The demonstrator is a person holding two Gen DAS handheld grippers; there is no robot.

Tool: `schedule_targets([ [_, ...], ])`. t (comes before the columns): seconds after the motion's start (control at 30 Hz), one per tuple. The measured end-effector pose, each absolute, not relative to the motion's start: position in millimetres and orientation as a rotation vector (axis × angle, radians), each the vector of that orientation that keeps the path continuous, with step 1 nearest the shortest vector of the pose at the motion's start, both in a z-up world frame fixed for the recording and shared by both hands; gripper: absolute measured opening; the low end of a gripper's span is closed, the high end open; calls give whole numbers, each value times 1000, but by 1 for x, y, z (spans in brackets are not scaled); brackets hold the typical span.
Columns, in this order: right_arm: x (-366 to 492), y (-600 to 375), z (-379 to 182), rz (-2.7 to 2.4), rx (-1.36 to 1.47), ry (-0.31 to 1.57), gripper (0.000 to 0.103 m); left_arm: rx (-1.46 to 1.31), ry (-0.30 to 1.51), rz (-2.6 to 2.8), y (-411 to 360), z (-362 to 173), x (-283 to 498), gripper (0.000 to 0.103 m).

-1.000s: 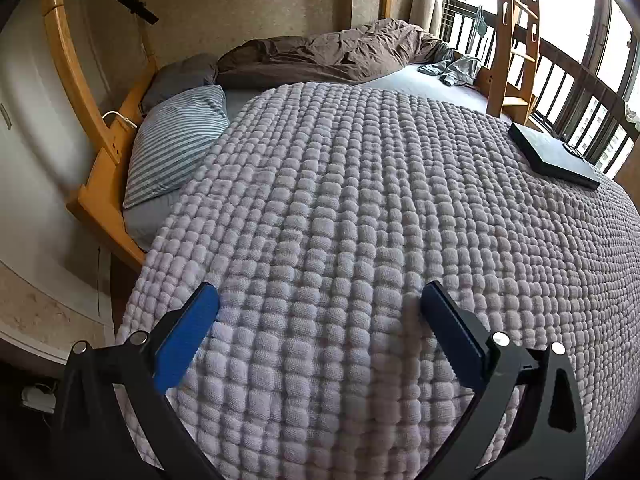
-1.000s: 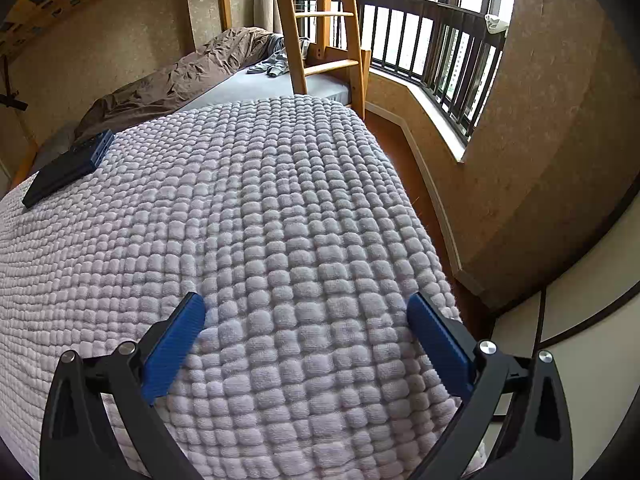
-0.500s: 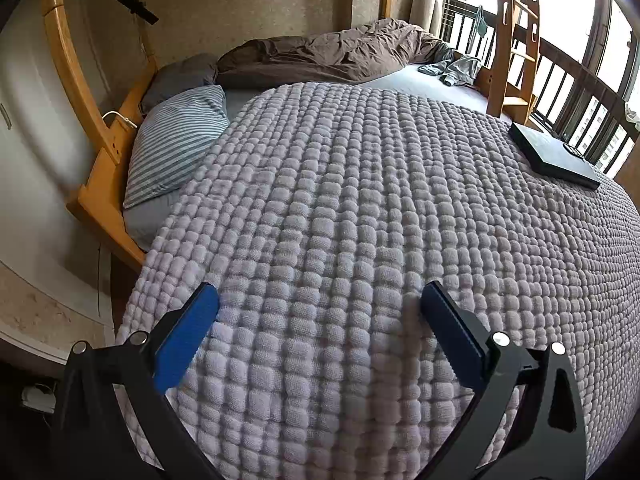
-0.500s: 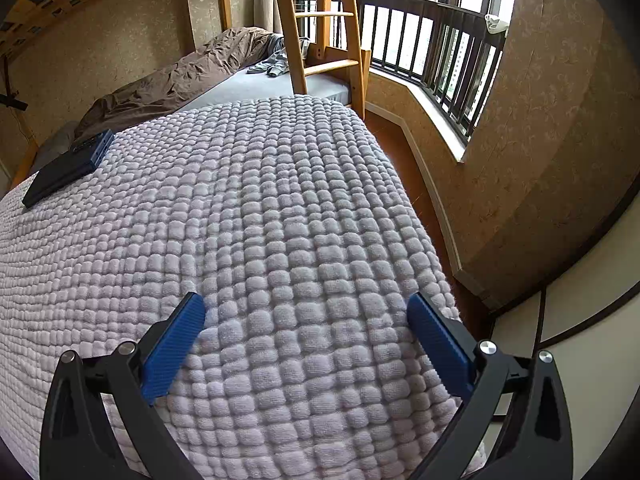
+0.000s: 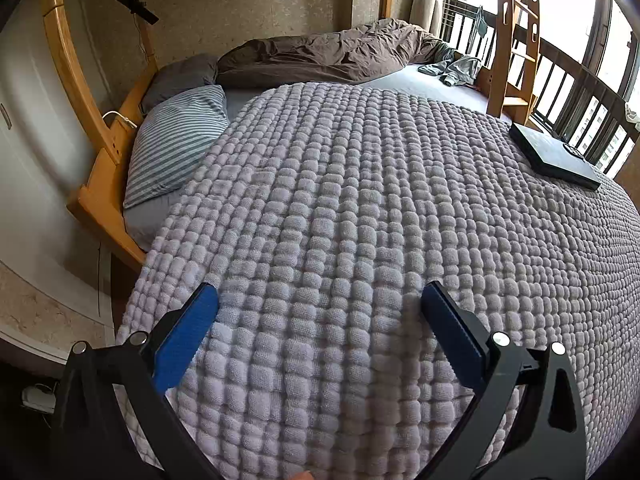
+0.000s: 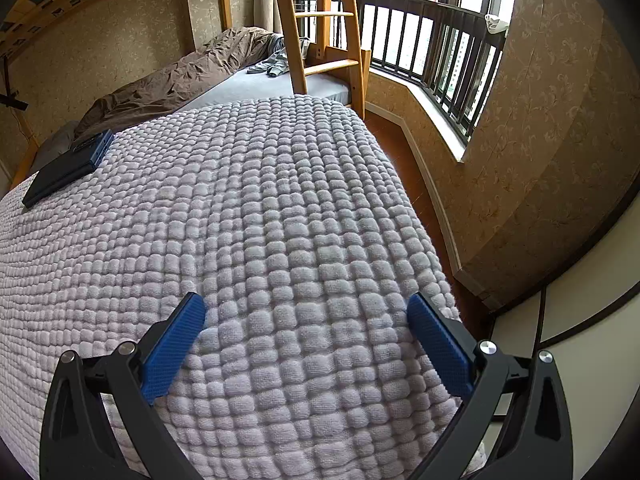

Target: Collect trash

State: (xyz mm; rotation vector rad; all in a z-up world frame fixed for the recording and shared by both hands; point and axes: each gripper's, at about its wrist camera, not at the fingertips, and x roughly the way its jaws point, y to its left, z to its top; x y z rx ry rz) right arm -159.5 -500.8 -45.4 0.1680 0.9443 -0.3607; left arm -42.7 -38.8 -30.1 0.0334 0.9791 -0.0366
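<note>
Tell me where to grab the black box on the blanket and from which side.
Grip the black box across its thin edges, near a corner, coming in low from the right gripper's left. It lies flat on the blanket, so only the sides offer purchase.

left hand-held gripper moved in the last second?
No. The left hand-held gripper frames the same blanket spot, striped pillow unmoved in view.
</note>
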Motion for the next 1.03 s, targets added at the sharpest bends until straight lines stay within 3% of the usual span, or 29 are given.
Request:
schedule_targets([
  [1.03,-161,-502,-46,-361,168,944,99,34,979,-36,-39,-30,-43,102],
])
